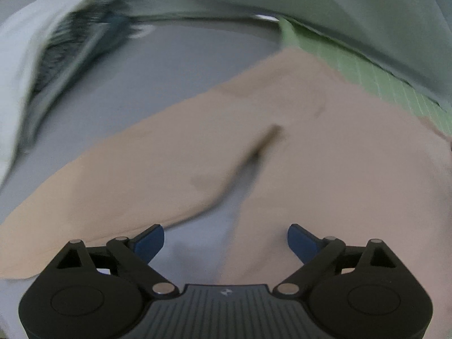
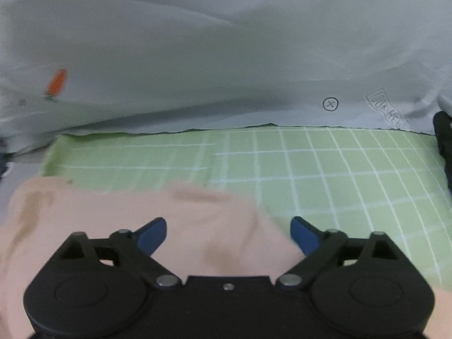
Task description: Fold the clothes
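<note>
A beige-pink pair of trousers point(image 1: 325, 147) lies spread on the grey table point(image 1: 169, 70), its two legs parting just ahead of my left gripper point(image 1: 226, 240). The left gripper is open and empty, low over the gap between the legs. In the right wrist view the same garment point(image 2: 214, 226) lies under my right gripper point(image 2: 228, 234), which is open and empty above it.
A green checked cloth point(image 2: 325, 175) lies beyond the trousers, also showing in the left wrist view point(image 1: 367, 70). A pale white-grey garment point(image 2: 197, 56) with an orange carrot print point(image 2: 57, 82) lies behind it. Another pale garment with a dark lining point(image 1: 65, 48) lies far left.
</note>
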Demonstrator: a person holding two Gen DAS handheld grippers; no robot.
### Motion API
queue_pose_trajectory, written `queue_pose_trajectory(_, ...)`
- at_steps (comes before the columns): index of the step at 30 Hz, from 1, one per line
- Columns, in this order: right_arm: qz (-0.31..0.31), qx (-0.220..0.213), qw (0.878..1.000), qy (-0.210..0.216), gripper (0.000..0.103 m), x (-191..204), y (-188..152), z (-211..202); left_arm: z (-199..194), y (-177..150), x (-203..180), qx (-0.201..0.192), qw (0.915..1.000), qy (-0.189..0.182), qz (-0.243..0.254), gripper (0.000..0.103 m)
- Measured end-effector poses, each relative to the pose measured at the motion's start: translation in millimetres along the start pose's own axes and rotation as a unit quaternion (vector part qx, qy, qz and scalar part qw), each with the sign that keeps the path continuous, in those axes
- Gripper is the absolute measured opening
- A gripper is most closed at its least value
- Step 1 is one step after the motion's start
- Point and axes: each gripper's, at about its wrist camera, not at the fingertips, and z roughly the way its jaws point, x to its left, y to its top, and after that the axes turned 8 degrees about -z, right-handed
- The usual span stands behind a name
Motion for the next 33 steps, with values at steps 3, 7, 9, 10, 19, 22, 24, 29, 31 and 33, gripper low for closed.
queue_pose_trajectory(3,-0.033,0.011,0.999,0.003,0.102,27.4,-25.5,-31.8,-12.0,-7.7,39.2,-0.020,0.9990,0.030,-0.027,0.094)
queue_pose_trajectory(7,-0.044,0.040,0.998,0.002,0.103,60.9,-60.3,-58.3,-21.9,-21.7,98.7,-0.042,0.9935,0.087,-0.060,0.094)
queue_pose_trajectory(9,-0.045,0.056,0.997,0.007,0.103,72.0,-77.2,-67.3,-23.4,-27.5,128.3,-0.048,0.9890,0.119,-0.074,0.094)
queue_pose_trajectory(10,-0.052,0.061,0.997,0.003,0.103,77.8,-84.2,-71.7,-23.9,-30.3,142.9,-0.050,0.9862,0.135,-0.082,0.094)
queue_pose_trajectory(19,-0.040,0.084,0.995,-0.026,0.103,92.4,-107.5,-85.1,-14.9,-30.0,223.1,-0.061,0.9741,0.142,-0.165,0.094)
queue_pose_trajectory(22,-0.037,0.089,0.995,-0.033,0.103,97.4,-109.6,-84.1,-8.8,-28.7,224.3,-0.062,0.9753,0.132,-0.166,0.094)
queue_pose_trajectory(24,-0.036,0.092,0.994,-0.036,0.103,99.5,-110.5,-86.2,-3.9,-29.1,225.5,-0.059,0.9764,0.126,-0.165,0.092)
queue_pose_trajectory(29,-0.032,0.097,0.994,-0.039,0.103,101.5,-111.7,-88.7,-2.1,-32.3,232.5,-0.062,0.9756,0.087,-0.192,0.079)
queue_pose_trajectory(31,-0.026,0.097,0.994,-0.039,0.103,101.2,-112.6,-88.4,-3.4,-32.9,233.7,-0.066,0.9760,0.078,-0.192,0.074)
queue_pose_trajectory(33,-0.023,0.096,0.994,-0.037,0.103,100.8,-113.0,-88.1,-5.1,-33.2,231.2,-0.073,0.9789,0.070,-0.178,0.051)
